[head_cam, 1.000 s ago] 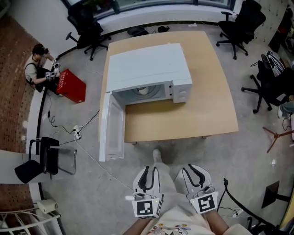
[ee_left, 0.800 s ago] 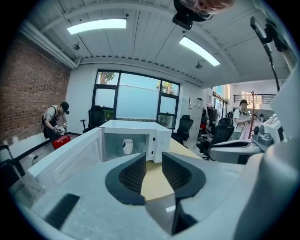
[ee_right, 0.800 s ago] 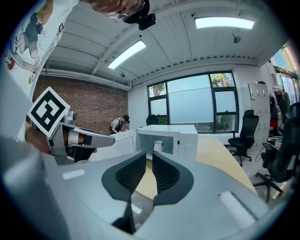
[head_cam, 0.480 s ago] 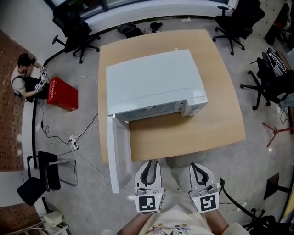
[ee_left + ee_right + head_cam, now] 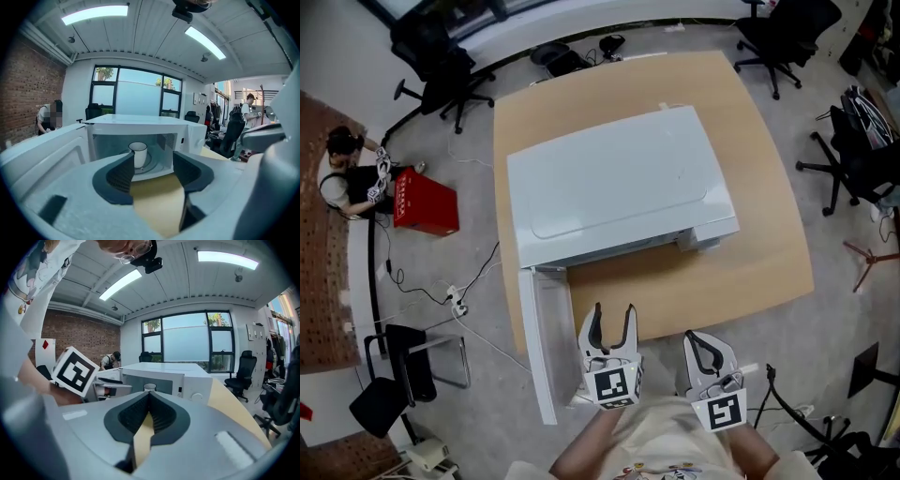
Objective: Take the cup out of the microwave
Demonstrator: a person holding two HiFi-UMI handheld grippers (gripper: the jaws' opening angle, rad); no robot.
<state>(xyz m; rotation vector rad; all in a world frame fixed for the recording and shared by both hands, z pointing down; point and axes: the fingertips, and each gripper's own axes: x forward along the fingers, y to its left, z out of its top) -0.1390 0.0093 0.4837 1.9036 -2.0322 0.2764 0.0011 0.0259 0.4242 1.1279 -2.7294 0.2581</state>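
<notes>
The empty left hand-held gripper (image 5: 612,314) was opening towards the cup (image 5: 138,153) at twelve o'clock inside the microwave (image 5: 619,183), apparently readying a grasp. The right hand-held gripper (image 5: 701,339) was pressed together.

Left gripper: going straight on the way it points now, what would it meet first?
The left gripper, jaws opening with nothing between them, would probably meet the white cup in the open microwave, slightly left of its line; only bare table lies before it. Depth is unclear.
</notes>
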